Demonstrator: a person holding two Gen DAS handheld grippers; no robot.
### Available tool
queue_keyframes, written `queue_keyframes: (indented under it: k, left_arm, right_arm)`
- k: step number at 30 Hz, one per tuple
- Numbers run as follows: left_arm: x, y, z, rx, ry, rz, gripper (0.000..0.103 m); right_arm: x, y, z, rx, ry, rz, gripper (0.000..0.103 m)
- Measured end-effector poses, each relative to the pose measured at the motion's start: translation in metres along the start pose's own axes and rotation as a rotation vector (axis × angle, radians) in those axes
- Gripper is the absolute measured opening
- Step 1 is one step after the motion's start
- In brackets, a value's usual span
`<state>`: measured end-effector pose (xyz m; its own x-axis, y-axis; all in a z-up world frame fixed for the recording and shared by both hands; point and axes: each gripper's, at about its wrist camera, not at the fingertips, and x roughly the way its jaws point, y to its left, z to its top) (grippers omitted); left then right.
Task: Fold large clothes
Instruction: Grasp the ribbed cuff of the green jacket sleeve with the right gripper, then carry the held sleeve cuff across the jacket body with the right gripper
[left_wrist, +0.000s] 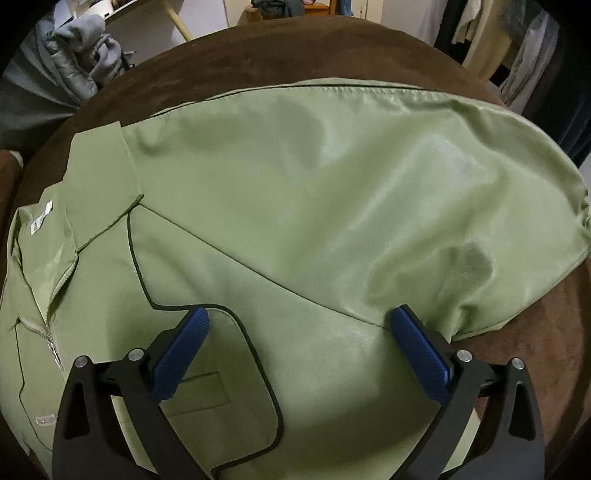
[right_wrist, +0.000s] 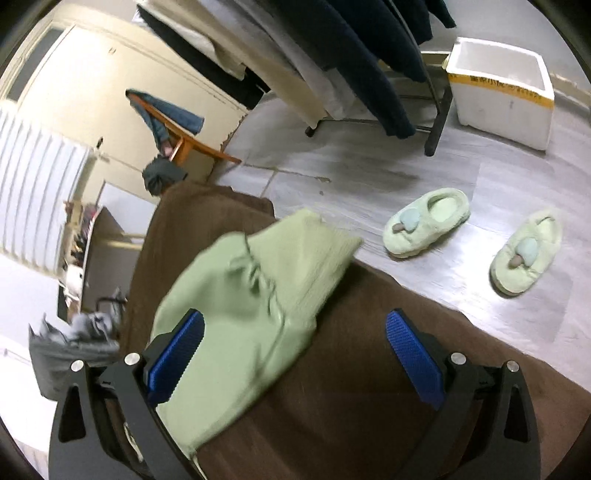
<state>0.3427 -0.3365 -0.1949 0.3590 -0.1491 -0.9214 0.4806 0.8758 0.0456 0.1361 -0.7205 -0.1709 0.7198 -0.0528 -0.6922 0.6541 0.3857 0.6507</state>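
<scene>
- Left wrist view: green jacket lies spread on the brown-covered surface, collar and zipper to the view's left, one sleeve folded across the body toward the right.
- Left gripper hovers over the jacket's near part, jaws spread wide, nothing between the blue pads.
- Fabric has a smooth sheen with soft billows; judged light, limp, somewhat slippery. Dark piping and seams look firmer, better to pinch than the open panel.
- Right wrist view (motion-blurred): the jacket's ribbed cuff and sleeve end rest on the brown cover near its edge; green slippers and a white foam box sit on the floor beyond.
- Right gripper is released, jaws apart; the left pad lies over the sleeve fabric, contact unclear.
- Judgement: take the cuff or the sleeve seam; ribbing should slip less.
</scene>
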Motion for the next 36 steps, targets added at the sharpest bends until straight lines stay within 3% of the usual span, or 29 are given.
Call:
queue_keyframes:
  k: [5,8,10,15,16,17,18,21,28,32,36]
  left_arm:
    - [0.001,-0.002,-0.006,0.003,-0.018,0.015,0.098]
    - [0.002,-0.003,-0.006,-0.003,-0.017,0.018,0.098]
    - [0.002,-0.004,-0.007,-0.007,-0.022,0.019,0.098]
    - [0.002,-0.002,-0.007,-0.013,-0.026,0.019,0.098]
    - [0.002,-0.001,-0.007,-0.016,-0.019,0.012,0.098]
    - [0.002,0.000,-0.005,-0.021,-0.014,0.009,0.098]
    - [0.003,0.001,-0.005,-0.025,-0.008,0.009,0.098]
    - [0.003,0.001,-0.004,-0.032,-0.001,0.018,0.098]
    - [0.002,0.005,-0.003,-0.038,0.001,0.009,0.098]
    - [-0.002,0.010,-0.003,-0.040,-0.005,-0.009,0.097]
    - [-0.032,0.033,0.001,-0.091,-0.018,-0.065,0.097]
  right_arm:
    - [0.017,-0.018,0.017,0.138,-0.022,0.074,0.097]
    - [0.025,-0.032,0.022,0.207,-0.041,0.126,0.091]
    - [0.032,-0.035,0.023,0.211,-0.024,0.125,0.080]
    - [0.042,-0.032,0.022,0.191,-0.012,0.180,0.037]
    - [0.043,-0.030,0.023,0.182,-0.017,0.173,0.033]
    - [0.042,-0.028,0.024,0.170,-0.024,0.160,0.021]
    - [0.038,-0.024,0.025,0.153,-0.040,0.147,0.015]
    - [0.023,-0.009,0.026,0.082,-0.096,0.132,0.012]
    - [0.009,0.008,0.027,0.023,-0.110,0.120,0.012]
    - [-0.014,0.030,0.025,0.006,-0.132,0.195,0.012]
    - [-0.046,0.082,0.018,-0.092,-0.124,0.277,0.012]
